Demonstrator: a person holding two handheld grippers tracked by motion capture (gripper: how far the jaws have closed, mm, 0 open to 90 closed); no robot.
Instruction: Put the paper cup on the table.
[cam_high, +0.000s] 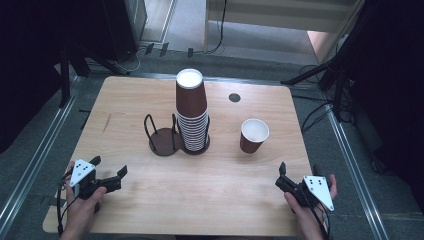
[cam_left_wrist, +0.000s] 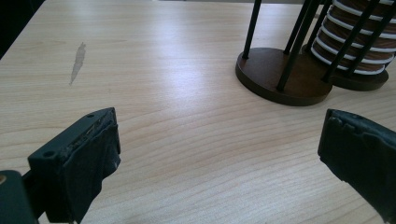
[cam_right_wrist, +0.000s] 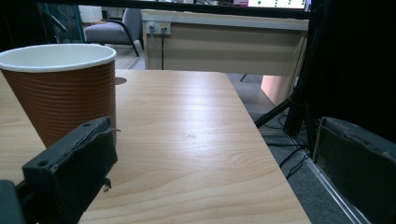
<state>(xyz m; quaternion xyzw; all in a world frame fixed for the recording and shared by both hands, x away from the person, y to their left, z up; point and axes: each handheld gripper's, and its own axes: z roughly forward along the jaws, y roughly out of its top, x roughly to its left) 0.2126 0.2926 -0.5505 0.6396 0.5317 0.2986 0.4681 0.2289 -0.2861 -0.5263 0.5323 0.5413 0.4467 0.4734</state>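
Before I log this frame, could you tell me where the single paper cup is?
In the high view the single cup stands upright right of centre on the table, right of the cup stack.

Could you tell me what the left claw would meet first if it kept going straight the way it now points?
Probably the empty cup holder: the left claw is open, low over the wooden table, aiming up and right toward the holder's round base. The stack of paper cups stands just behind it. Depth is hard to judge.
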